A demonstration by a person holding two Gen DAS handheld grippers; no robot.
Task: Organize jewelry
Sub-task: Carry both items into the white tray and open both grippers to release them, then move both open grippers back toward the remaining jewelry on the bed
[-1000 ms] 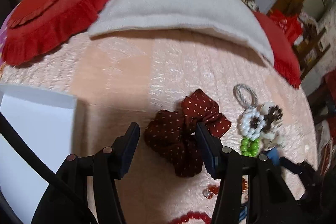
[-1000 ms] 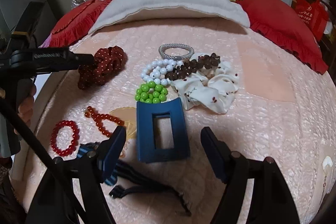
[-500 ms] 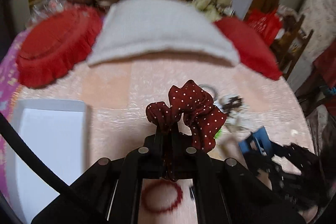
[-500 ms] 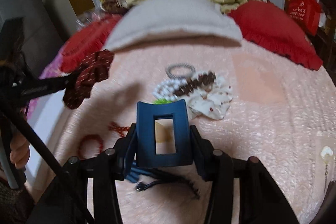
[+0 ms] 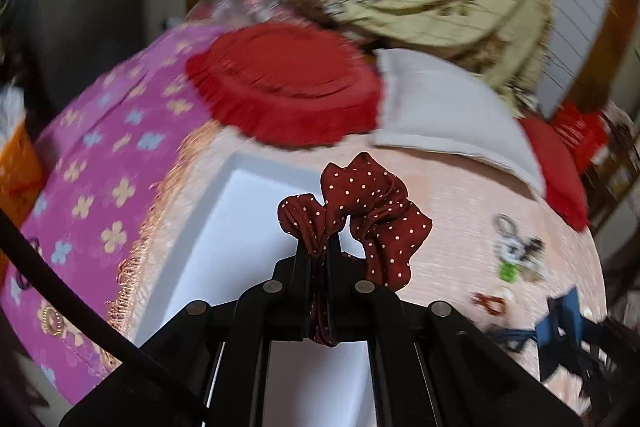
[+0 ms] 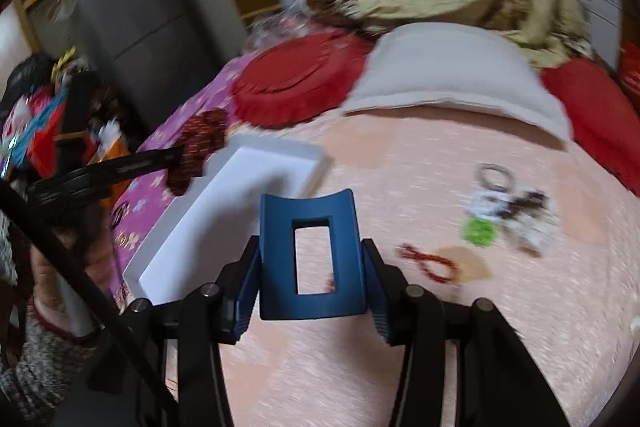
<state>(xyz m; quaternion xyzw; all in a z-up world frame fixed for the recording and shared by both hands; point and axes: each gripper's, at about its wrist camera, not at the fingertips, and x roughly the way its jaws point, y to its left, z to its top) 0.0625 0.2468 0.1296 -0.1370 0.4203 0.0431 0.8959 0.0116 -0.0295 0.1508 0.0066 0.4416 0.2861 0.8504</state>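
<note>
My left gripper [image 5: 319,259] is shut on a dark red polka-dot scrunchie [image 5: 372,211], held in the air above the white tray [image 5: 224,227]. In the right wrist view that scrunchie [image 6: 198,147] hangs over the tray's [image 6: 256,183] far left corner. My right gripper [image 6: 311,291] is shut on a blue rectangular hair claw [image 6: 310,259], lifted over the pink bedspread just right of the tray. A cluster of bead bracelets and a white scrunchie [image 6: 512,211] lies on the bed at the right, with a red bead strand [image 6: 428,263] nearer.
Red frilled cushions [image 6: 296,87] and a white pillow [image 6: 456,75] line the bed's far side. A purple flowered sheet [image 5: 100,163] covers the bed edge left of the tray. A person's hand in a knit sleeve [image 6: 52,315] holds the left gripper.
Both grippers closed on their items and lifted them off the bed. Both then swung left, so the white tray now lies under the left gripper and beside the right one.
</note>
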